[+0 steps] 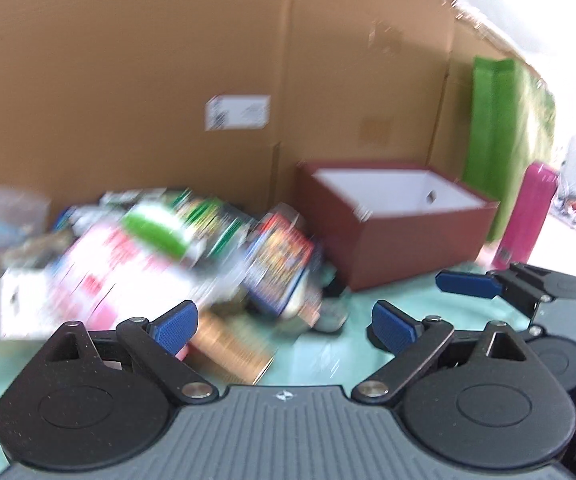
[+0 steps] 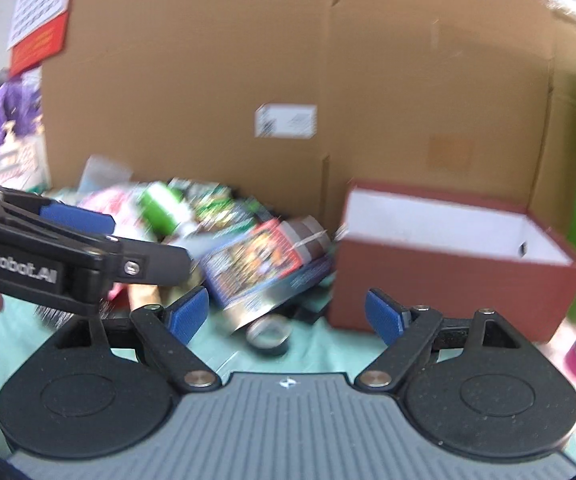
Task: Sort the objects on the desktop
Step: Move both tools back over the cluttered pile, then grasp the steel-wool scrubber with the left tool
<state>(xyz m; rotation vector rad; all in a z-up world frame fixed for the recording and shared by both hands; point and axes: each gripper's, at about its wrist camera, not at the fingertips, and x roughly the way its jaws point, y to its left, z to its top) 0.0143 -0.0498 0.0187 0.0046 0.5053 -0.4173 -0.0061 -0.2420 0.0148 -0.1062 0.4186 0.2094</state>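
A blurred pile of packets and boxes (image 1: 160, 248) lies on the teal cloth against a cardboard wall; it also shows in the right wrist view (image 2: 216, 240). A blue and red picture box (image 1: 280, 264) lies at the pile's right edge, seen too in the right wrist view (image 2: 256, 268). An open dark red box with a white inside (image 1: 400, 220) stands to the right, seen also in the right wrist view (image 2: 448, 256). My left gripper (image 1: 286, 326) is open and empty before the pile. My right gripper (image 2: 286, 316) is open and empty, over a small round tin (image 2: 268, 334).
A tall cardboard wall (image 1: 168, 60) closes off the back. A green bag (image 1: 504, 120) and a pink bottle (image 1: 528, 216) stand right of the red box. A gold packet (image 1: 232, 348) lies near my left fingers. A red and white calendar (image 2: 40, 4) hangs at the far left.
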